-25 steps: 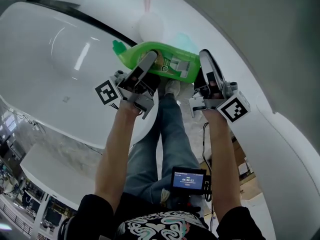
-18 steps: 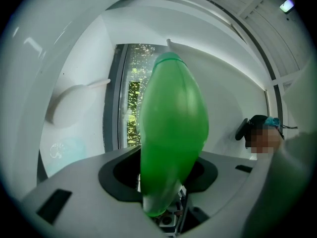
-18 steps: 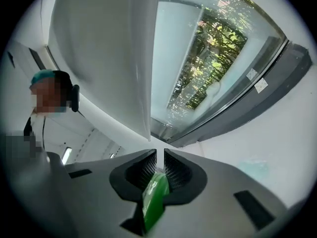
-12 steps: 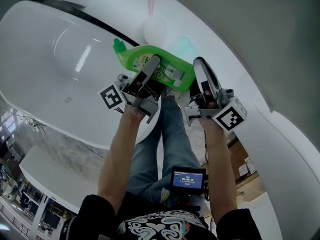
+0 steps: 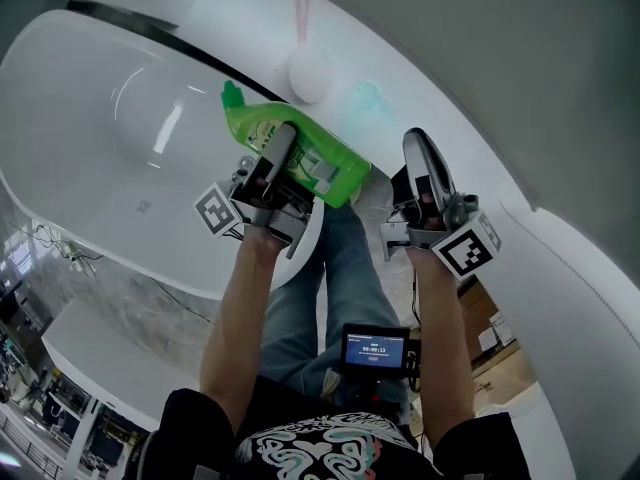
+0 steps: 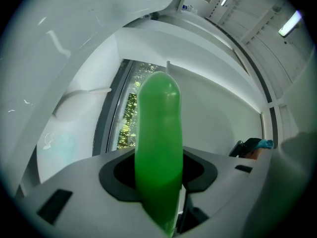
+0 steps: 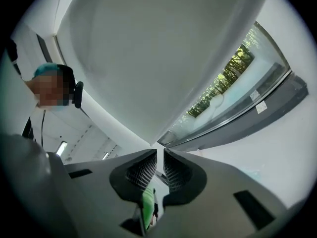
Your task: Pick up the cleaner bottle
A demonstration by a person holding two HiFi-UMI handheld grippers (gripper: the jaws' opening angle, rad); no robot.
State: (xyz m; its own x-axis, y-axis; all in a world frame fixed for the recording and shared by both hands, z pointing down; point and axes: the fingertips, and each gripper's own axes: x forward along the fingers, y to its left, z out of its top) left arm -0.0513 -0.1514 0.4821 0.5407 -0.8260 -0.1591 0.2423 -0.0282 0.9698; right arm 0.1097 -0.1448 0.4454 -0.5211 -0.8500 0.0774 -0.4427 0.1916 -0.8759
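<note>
The green cleaner bottle [image 5: 318, 160] hangs in the air over the tub's rim, cap pointing up-left in the head view. My left gripper [image 5: 276, 158] is shut on it, one jaw lying across its label. In the left gripper view the bottle [image 6: 158, 118] fills the space between the jaws of the left gripper [image 6: 158, 180]. My right gripper [image 5: 422, 158] is off to the right of the bottle's base and does not touch it. In the right gripper view the right gripper [image 7: 159, 170] has its ribbed pads nearly together with only a thin slit and nothing between them.
A white bathtub [image 5: 110, 118] curves along the left. On its ledge lie a white round thing [image 5: 308, 68] and a pale teal thing [image 5: 365, 98]. A small screen device [image 5: 375, 350] sits at the person's waist. A person [image 7: 52, 90] stands at the left of the right gripper view.
The left gripper has swung the bottle, so its base now points down-right. The right gripper, beside the bottle's base before, has drawn away to the right.
</note>
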